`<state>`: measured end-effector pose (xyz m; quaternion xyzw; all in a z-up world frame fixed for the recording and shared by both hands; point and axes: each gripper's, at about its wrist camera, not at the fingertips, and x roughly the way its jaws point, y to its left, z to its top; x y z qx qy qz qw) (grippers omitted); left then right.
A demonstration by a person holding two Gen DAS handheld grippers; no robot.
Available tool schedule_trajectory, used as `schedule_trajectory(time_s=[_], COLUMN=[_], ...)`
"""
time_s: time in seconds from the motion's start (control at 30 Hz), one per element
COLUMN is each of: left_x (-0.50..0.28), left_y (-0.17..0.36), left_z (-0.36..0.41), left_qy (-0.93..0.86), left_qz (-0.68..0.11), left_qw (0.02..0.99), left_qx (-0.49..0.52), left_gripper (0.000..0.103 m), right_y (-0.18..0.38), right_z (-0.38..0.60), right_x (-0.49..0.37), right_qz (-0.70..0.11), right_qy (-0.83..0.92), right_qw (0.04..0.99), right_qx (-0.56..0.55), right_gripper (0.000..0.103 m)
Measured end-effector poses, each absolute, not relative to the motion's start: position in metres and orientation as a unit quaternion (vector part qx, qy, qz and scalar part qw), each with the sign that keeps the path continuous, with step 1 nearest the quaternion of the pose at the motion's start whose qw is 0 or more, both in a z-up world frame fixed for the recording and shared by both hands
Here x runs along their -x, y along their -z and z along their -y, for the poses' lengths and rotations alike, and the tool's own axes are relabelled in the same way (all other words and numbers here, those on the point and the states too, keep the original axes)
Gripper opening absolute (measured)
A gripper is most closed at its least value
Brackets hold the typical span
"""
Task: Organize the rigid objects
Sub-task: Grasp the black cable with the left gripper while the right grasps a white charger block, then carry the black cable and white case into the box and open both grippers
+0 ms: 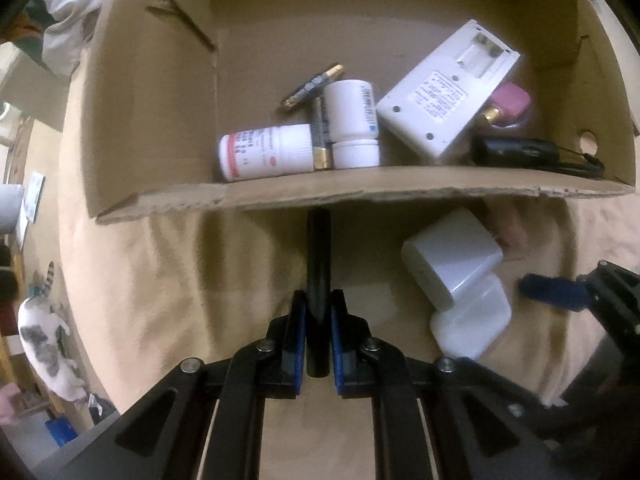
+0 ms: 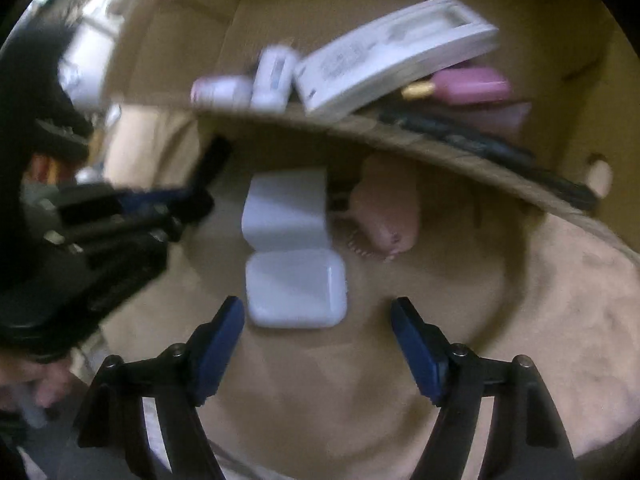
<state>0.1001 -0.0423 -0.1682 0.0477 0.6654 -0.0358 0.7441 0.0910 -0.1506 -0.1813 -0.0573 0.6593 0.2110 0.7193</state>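
My left gripper [image 1: 319,312] is shut on a black cylindrical stick [image 1: 319,264], held just before the near wall of a cardboard box [image 1: 360,194]. The box holds two white pill bottles [image 1: 268,152], batteries [image 1: 312,86], a white charger [image 1: 444,88], a pink object [image 1: 510,102] and a black device [image 1: 516,152]. Two white power adapters [image 1: 456,256] lie on the beige cloth [image 1: 160,280] outside the box. My right gripper [image 2: 318,316] is open, just short of the nearer white adapter [image 2: 296,288]; the second adapter [image 2: 286,208] lies beyond it. The right wrist view is blurred.
A pink hair clip [image 2: 388,212] lies by the box wall [image 2: 400,136], right of the adapters. My left gripper shows at the left in the right wrist view [image 2: 132,208]. A cat [image 1: 44,332] stands on the floor at far left.
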Motion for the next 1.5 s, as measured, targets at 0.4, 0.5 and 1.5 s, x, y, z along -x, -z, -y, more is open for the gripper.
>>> schedule_trajectory(time_s=[0.4,0.5,1.5], left_x=[-0.099,-0.093,-0.104], left_y=[0.167,0.163,-0.018], left_z=[0.026,0.043,0.02], left_qy=[0.021,0.024,0.036], left_qz=[-0.656,-0.649,-0.486], left_qw=[0.752,0.757,0.873], left_qx=[-0.069,-0.07,-0.004], left_gripper=[0.01,0.01,0.01], right_y=[0.182,0.175,0.008], right_z=[0.12,0.123,0.226], right_x=[-0.073,-0.065,-0.094], right_qz=[-0.625,-0.628,-0.458], right_qy=[-0.217,-0.231,-0.222], right_qw=[0.735,0.73,0.861], right_qx=[0.147,0.138,-0.013], right_gripper=[0.06,0.06,0.06])
